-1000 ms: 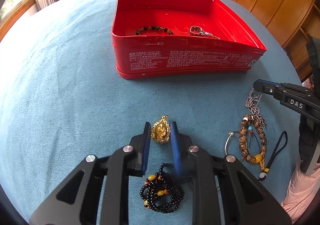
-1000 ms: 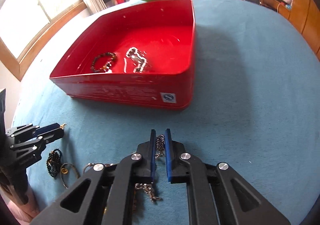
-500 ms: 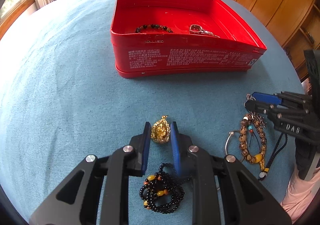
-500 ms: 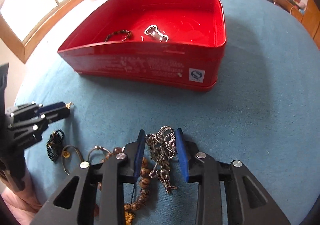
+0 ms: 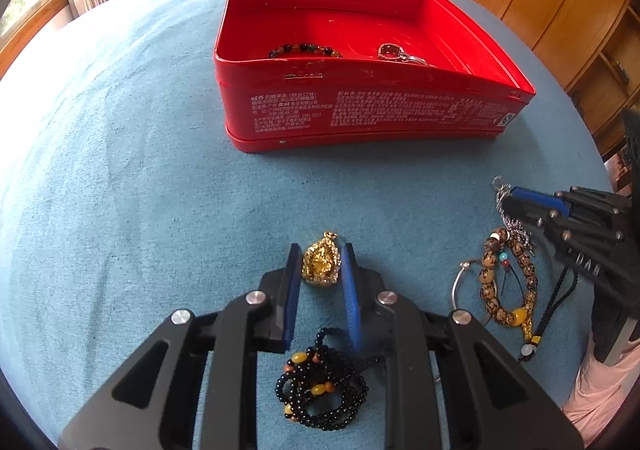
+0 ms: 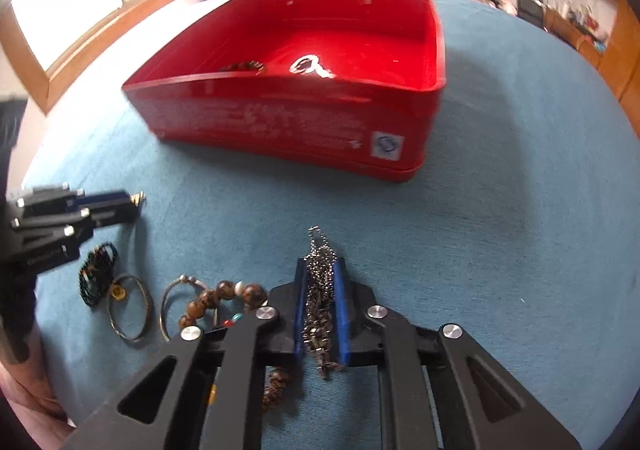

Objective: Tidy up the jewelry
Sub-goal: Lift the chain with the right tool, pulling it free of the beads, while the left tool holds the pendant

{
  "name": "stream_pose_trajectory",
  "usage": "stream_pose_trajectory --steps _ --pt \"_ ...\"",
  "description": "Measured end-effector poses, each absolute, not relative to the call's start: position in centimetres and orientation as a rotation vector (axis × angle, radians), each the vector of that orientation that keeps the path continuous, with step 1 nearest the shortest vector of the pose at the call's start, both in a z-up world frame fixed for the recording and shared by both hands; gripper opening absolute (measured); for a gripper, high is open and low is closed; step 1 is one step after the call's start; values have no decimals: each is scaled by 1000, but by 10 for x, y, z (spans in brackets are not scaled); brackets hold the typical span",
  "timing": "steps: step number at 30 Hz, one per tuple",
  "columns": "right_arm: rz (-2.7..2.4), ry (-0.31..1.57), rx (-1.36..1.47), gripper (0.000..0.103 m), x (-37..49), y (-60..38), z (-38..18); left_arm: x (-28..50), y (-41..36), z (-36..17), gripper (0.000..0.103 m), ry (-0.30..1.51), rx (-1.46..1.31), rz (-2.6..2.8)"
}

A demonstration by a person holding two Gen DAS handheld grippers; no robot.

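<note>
Silver chain (image 6: 320, 290) between just-closed right gripper (image 6: 320, 270) fingers (image 6: 300, 306) — red tin (image 6: 304, 126) beyond

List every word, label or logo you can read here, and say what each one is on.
"DAS": on the right claw's black body, seen from the left wrist.
White small print on the red tin's front wall: too small to read.
Round blue logo on a white sticker at the tin's corner: blurred, unreadable.

Glossy red tin (image 5: 360, 118); matt blue cloth (image 5: 120, 190); chain (image 6: 320, 290) probably metal.

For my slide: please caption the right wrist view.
Right tool closed on a silver metal chain before the open red tin box.
</note>
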State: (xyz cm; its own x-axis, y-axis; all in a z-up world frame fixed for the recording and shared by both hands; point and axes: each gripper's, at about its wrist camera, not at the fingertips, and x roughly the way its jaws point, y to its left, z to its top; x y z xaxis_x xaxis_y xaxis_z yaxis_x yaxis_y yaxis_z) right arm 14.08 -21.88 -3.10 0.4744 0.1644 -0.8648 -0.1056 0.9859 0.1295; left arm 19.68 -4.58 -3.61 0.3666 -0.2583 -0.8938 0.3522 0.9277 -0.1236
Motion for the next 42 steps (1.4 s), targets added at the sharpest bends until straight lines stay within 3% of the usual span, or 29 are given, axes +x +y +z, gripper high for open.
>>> stream_pose_trajectory --steps 6,12,33,42 --pt "199 990 183 11 134 -241 -9 195 -50 -36 18 1118 95 -424" --pt "219 1071 160 11 141 -246 -17 197 -50 -37 18 1117 92 -420" --pt "175 1061 -45 28 122 -208 -34 199 -54 -40 19 1128 99 -413" --pt "187 1031 50 11 117 -229 -25 193 -59 -40 18 1111 101 -399"
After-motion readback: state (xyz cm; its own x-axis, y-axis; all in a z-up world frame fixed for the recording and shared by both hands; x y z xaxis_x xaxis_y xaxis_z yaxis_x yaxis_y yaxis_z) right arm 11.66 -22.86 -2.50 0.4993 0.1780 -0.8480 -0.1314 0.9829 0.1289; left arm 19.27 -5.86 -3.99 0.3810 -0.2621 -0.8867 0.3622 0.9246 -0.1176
